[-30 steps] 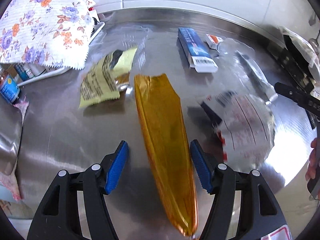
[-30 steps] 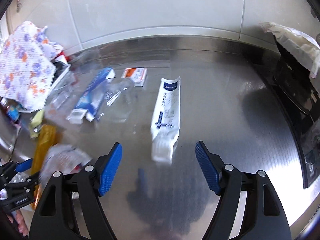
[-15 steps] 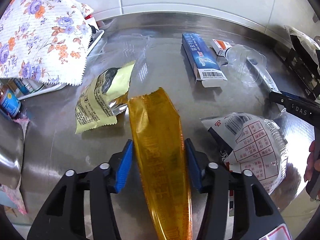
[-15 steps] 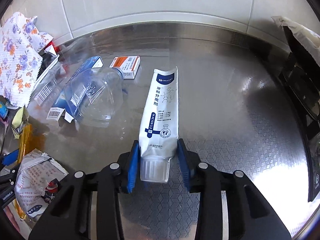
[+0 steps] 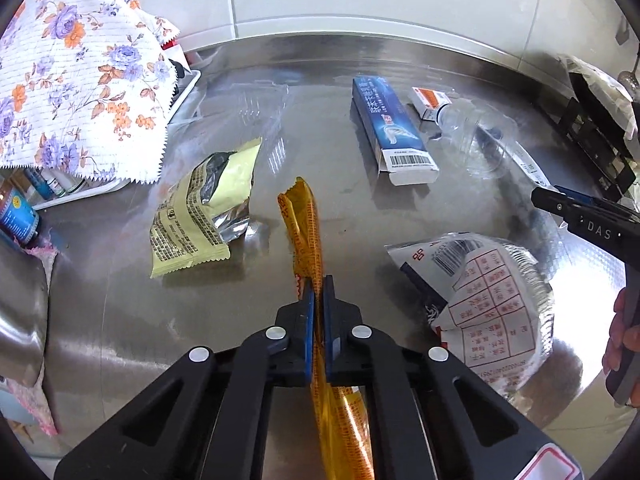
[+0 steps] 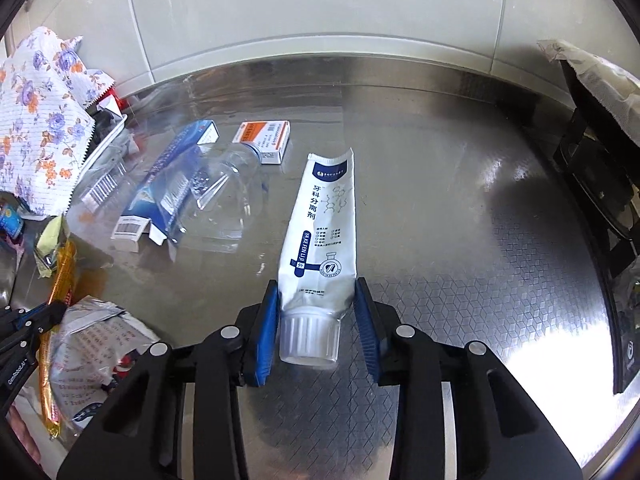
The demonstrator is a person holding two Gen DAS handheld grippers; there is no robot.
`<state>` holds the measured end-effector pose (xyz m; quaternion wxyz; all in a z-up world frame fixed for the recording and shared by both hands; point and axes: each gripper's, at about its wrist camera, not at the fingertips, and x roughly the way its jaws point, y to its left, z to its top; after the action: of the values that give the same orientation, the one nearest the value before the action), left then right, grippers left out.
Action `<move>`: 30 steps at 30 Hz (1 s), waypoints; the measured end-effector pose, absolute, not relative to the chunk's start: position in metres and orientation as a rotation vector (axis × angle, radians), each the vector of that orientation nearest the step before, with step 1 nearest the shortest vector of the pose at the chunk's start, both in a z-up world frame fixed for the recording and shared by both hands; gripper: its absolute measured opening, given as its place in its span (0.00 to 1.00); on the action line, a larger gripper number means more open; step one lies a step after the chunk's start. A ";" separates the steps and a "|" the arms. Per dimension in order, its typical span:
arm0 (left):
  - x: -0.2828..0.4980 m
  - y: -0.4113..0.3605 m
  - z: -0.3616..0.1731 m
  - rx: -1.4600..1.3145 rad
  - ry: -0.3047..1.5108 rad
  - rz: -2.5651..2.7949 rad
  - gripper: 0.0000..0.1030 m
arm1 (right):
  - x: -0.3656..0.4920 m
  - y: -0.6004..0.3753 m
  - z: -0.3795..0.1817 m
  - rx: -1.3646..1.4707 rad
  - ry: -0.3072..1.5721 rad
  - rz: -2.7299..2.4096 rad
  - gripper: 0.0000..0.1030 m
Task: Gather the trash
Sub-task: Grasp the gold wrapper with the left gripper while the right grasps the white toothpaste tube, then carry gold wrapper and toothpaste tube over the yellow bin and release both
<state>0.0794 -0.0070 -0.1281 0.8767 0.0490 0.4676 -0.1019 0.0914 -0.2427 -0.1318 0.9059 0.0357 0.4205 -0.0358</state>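
Note:
My left gripper (image 5: 317,288) is shut on a long orange wrapper (image 5: 306,224), squeezed thin between the blue pads; the wrapper also shows in the right wrist view (image 6: 60,276). My right gripper (image 6: 316,288) is shut on a white toothpaste tube (image 6: 324,224) near its cap, on the steel counter (image 6: 460,220). Other trash lies around: a yellow snack packet (image 5: 200,216), a white printed bag (image 5: 492,304), a blue toothpaste box (image 5: 392,132), a clear plastic bottle (image 6: 228,192) and a small orange-and-white box (image 6: 266,138).
A floral cloth (image 5: 76,80) covers a white tray with small bottles at the left. A black stove (image 6: 592,184) stands at the right edge. A white tiled wall (image 6: 320,8) runs along the back. The sink rim (image 5: 20,300) lies at the far left.
The left jaws have closed fully on the orange wrapper, pinching it narrow. The right jaws stay closed on the toothpaste tube.

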 end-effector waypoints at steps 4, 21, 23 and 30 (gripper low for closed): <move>0.076 -0.004 -0.124 0.102 0.966 -0.221 0.03 | 0.084 -0.240 -0.126 0.079 0.858 -0.073 0.37; 0.038 0.010 -0.095 0.100 0.908 -0.261 0.03 | 0.028 -0.230 -0.094 0.111 0.788 -0.084 0.37; 0.031 0.012 -0.091 0.103 0.901 -0.266 0.03 | 0.018 -0.225 -0.090 0.111 0.782 -0.088 0.37; 0.000 0.017 -0.077 0.128 0.874 -0.295 0.03 | -0.024 -0.213 -0.079 0.114 0.759 -0.102 0.37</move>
<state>-0.0002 0.0169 -0.0770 0.8934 0.0618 0.4215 -0.1423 -0.0241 -0.2133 -0.0794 0.9260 0.0557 0.3702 -0.0496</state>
